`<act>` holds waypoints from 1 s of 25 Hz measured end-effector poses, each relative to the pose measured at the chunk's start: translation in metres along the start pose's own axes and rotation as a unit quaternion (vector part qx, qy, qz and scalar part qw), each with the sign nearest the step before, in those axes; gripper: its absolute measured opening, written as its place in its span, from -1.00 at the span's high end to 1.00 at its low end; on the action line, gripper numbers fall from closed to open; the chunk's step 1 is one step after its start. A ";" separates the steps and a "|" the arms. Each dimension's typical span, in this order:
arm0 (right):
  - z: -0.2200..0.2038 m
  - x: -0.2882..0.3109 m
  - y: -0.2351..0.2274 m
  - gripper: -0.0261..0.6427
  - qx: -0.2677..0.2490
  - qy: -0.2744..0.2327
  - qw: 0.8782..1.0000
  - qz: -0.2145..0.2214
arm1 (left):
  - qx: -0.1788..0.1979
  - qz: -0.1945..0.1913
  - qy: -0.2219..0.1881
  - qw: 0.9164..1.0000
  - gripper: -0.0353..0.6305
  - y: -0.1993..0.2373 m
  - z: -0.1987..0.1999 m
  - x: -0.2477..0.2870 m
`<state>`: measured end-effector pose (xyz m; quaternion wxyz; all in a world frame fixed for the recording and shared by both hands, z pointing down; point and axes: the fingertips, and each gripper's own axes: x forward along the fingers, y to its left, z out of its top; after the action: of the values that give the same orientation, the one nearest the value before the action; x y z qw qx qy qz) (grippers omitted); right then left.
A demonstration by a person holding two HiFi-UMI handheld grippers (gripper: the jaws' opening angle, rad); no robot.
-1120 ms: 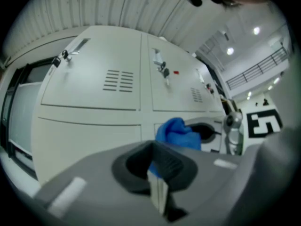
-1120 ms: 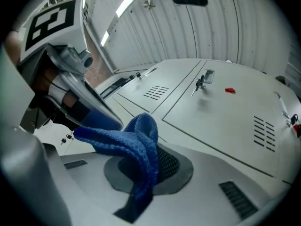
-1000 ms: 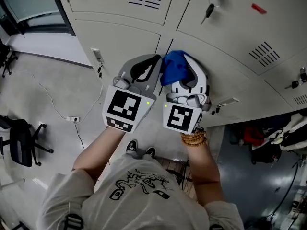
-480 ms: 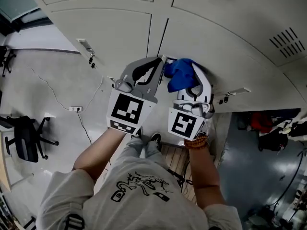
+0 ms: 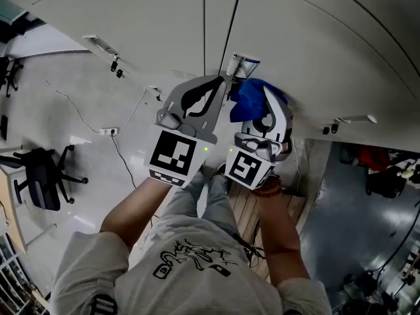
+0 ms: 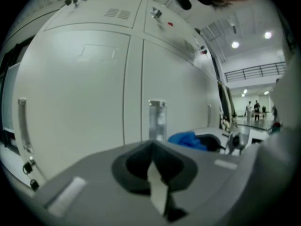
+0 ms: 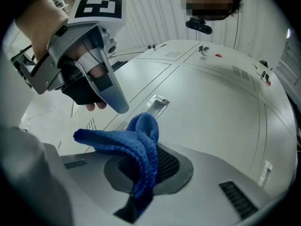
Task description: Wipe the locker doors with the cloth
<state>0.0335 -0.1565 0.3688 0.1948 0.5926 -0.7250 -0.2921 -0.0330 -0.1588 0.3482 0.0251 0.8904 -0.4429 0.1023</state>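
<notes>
The blue cloth [image 5: 252,97] is bunched in my right gripper [image 5: 260,104], which is shut on it and holds it close to the pale locker door [image 5: 315,51]. Seen in the right gripper view, the cloth [image 7: 136,145] folds over the jaws, and the door [image 7: 211,107] lies just beyond. My left gripper [image 5: 220,83] is shut with nothing in it. It sits beside the cloth on the left, near the seam between the two doors and a metal handle [image 5: 239,64]. That handle [image 6: 156,119] stands just ahead of the left gripper [image 6: 153,147], with the cloth [image 6: 188,139] to its right.
Further handles stick out of the doors at the left [image 5: 98,44] and right [image 5: 354,120]. Below are a black office chair [image 5: 42,176], a floor socket with a cable [image 5: 108,131] and wooden slats [image 5: 246,209] by my feet.
Both grippers and my view have moved down the lockers. The keys and vents of the upper doors have left the head view. The cloth stays gripped in the right gripper.
</notes>
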 end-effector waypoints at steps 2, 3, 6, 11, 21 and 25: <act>-0.006 0.002 0.010 0.83 0.002 -0.005 1.000 0.003 | -0.004 -0.001 0.006 1.000 0.88 0.000 -0.013 0.002; -0.009 0.003 0.015 0.83 0.001 -0.005 1.000 0.006 | -0.005 -0.002 0.010 1.000 0.88 0.000 -0.019 0.003; -0.021 0.004 0.031 0.83 0.002 -0.001 1.000 0.021 | -0.011 -0.004 0.021 1.000 0.88 -0.003 -0.036 0.006; -0.037 0.009 0.069 0.83 -0.005 -0.002 0.999 0.045 | -0.023 -0.002 0.037 0.999 0.88 0.003 -0.066 0.004; -0.090 -0.005 0.071 0.83 -0.025 0.072 0.993 0.094 | -0.023 -0.006 0.031 0.999 0.88 -0.007 -0.056 0.004; -0.071 -0.006 0.040 0.83 -0.042 0.074 0.992 0.092 | -0.013 -0.012 0.011 1.000 0.88 -0.016 -0.023 0.001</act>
<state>0.0498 -0.1596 0.4492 0.2989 0.5349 -0.7469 -0.2583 -0.0235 -0.1471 0.3713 0.0428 0.8939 -0.4334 0.1060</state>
